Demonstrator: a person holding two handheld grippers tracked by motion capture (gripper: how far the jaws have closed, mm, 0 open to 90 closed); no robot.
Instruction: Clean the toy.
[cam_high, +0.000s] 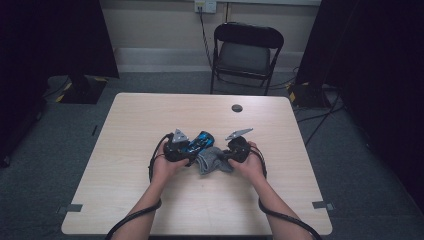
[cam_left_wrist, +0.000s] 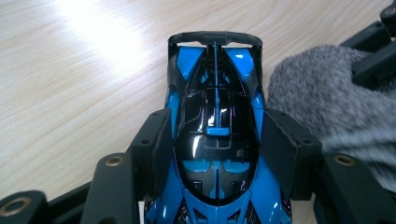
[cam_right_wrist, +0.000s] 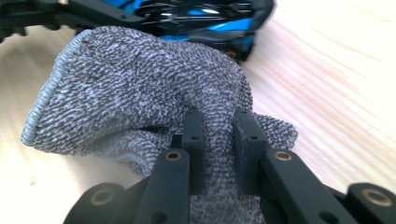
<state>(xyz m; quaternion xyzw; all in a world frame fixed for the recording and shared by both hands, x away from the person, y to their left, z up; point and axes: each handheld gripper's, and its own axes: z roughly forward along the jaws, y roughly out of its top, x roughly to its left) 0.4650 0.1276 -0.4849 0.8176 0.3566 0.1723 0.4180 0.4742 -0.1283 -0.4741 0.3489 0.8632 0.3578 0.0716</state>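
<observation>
right gripper (cam_right_wrist: 219, 140) pinching grey cloth (cam_right_wrist: 140, 93) (soft, bunching, take a fold) | left gripper (cam_left_wrist: 215, 140) clamping blue toy car (cam_left_wrist: 215, 116) at mid-body, on table (cam_high: 150, 115); glossy, probably slippery shell | cloth pressing car's side, wiping it seems | far: small dark disc (cam_high: 237, 108), chair (cam_high: 245, 50), nothing blocking

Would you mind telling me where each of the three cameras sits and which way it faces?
High view: above the table's near side, facing forward and down; forearms, both hands show.
Left gripper view: on the left gripper, looking along its jaws, clamped on the blue toy car.
Right gripper view: on the right gripper, jaws pinching the grey cloth.
Shared: car and cloth in both gripper views.
</observation>
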